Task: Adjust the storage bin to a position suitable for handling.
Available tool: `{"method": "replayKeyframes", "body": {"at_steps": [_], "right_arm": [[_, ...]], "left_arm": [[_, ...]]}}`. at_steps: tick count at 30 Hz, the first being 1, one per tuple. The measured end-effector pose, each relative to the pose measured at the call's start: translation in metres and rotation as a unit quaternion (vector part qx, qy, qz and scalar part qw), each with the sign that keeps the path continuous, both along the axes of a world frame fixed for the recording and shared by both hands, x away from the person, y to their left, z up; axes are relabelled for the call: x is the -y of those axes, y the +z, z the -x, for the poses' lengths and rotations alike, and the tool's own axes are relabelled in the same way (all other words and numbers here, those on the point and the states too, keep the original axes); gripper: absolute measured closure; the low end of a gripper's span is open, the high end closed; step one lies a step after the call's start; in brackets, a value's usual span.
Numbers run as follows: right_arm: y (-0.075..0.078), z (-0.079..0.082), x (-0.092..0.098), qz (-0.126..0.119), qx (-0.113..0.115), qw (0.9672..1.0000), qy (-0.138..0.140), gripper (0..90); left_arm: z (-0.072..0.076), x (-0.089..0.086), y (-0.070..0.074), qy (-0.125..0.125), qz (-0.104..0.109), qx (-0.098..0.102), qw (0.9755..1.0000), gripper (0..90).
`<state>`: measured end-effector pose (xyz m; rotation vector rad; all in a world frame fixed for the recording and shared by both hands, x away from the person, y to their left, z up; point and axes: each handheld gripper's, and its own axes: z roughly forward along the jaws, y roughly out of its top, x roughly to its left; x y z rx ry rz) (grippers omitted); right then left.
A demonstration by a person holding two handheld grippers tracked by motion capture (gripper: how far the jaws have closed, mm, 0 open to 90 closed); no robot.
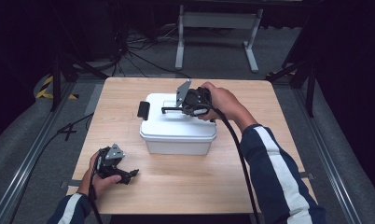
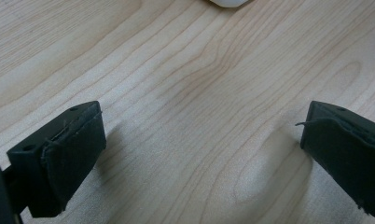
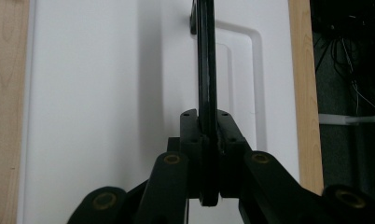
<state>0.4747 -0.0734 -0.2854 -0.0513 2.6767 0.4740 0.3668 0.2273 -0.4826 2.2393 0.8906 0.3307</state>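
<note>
A white lidded box (image 1: 176, 130) stands at the middle of the wooden table (image 1: 185, 182). Its black carry handle (image 1: 170, 110) is raised off the lid, and my right gripper (image 1: 188, 108) is shut on it. The right gripper view has the thin black handle (image 3: 205, 70) running up from between the closed jaws, over the white lid (image 3: 97, 93). A black latch (image 1: 143, 109) sits on the box's left end. My left gripper (image 1: 129, 173) rests low over the table near its front left corner, open. Bare wood (image 2: 199, 116) lies between its two wide-apart pads (image 2: 73, 149).
A corner of the white box (image 2: 227, 2) peeks in at the top of the left gripper view. Beyond the table's far edge are a white metal stand (image 1: 218, 32), floor cables (image 1: 139, 51) and dark tripod legs (image 1: 64, 70). Grey rails run along both sides.
</note>
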Motion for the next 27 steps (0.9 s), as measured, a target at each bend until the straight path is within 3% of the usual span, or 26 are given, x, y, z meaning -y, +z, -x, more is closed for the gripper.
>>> {"method": "replayKeyframes", "body": {"at_steps": [15, 23, 24, 27], "right_arm": [[0.005, 0.002, 0.005, -0.035, 0.006, 0.9993, 0.013, 84.8], [0.007, 0.002, 0.005, -0.04, 0.011, 0.9989, 0.021, 84.8], [0.008, 0.004, 0.006, -0.039, 0.006, 0.9992, 0.011, 84.8], [0.011, 0.003, 0.007, -0.044, 0.013, 0.9986, 0.025, 84.8]], "left_arm": [[0.0, 0.0, 0.0, 0.0, 0.0, 0.0, 1.0, 0.5], [0.0, 0.0, 0.0, 0.0, 0.0, -0.001, 1.0, 0.4], [0.0, 0.0, 0.0, 0.0, 0.0, -0.001, 1.0, 0.4], [0.0, 0.0, 0.0, 0.0, 0.0, -0.001, 1.0, 0.4]]}}
